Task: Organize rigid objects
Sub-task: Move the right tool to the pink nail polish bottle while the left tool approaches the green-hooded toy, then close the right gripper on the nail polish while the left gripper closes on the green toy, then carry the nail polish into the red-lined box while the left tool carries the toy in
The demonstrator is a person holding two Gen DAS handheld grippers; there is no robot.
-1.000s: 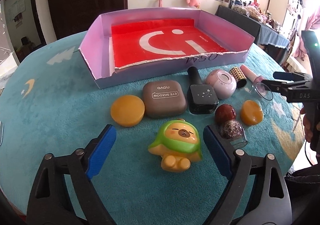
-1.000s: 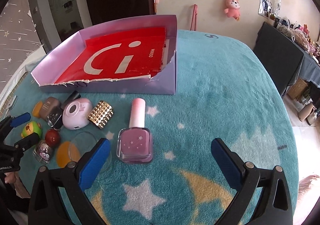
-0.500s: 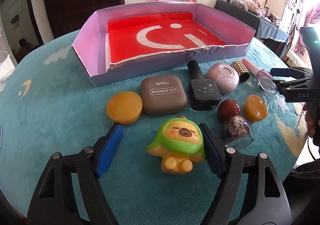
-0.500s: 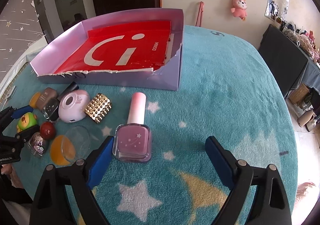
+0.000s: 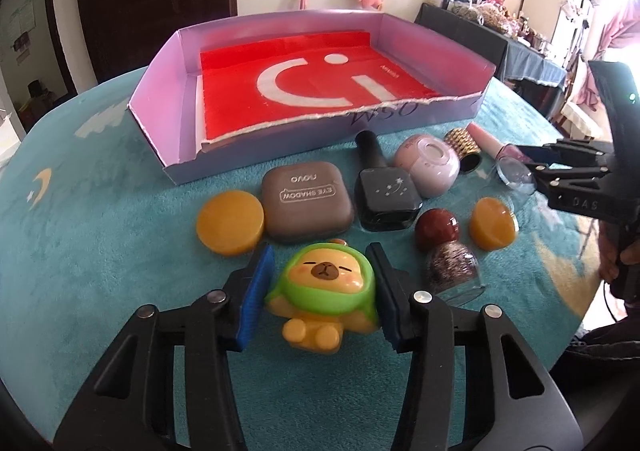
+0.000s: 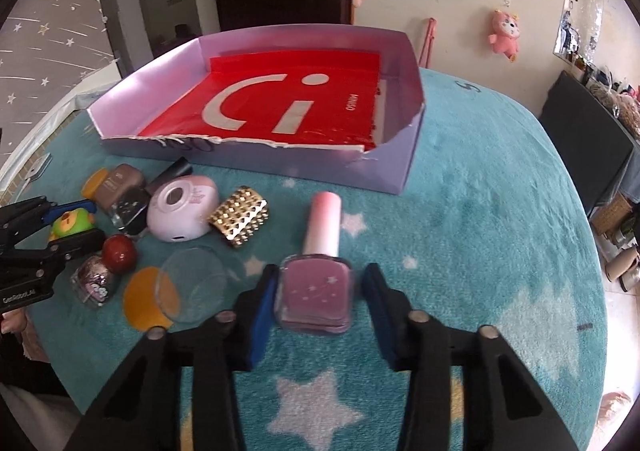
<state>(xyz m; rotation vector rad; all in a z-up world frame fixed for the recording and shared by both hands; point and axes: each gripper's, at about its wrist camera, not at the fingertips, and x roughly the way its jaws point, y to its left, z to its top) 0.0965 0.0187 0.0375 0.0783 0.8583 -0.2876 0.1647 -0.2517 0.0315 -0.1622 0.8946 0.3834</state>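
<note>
My left gripper (image 5: 322, 293) has its blue pads on both sides of the green-hooded capybara toy (image 5: 326, 289); the pads look to touch it, and it rests on the teal cloth. My right gripper (image 6: 318, 301) straddles the pink nail polish bottle (image 6: 318, 287); the left pad is at the glass, and a gap shows at the right pad. The purple box (image 5: 176, 91) with a red sheet lies beyond, also in the right wrist view (image 6: 404, 171).
On the cloth lie an amber disc (image 5: 230, 221), a brown eye shadow case (image 5: 308, 201), a black polish bottle (image 5: 386, 191), a lilac round case (image 5: 428, 165), a gold studded cuff (image 6: 240, 221), a glitter bottle with a red cap (image 5: 450, 265) and a clear lid (image 6: 192, 285).
Both grippers moved forward and narrowed: the left around the capybara toy, the right around the pink polish bottle. The objects have not shifted.
</note>
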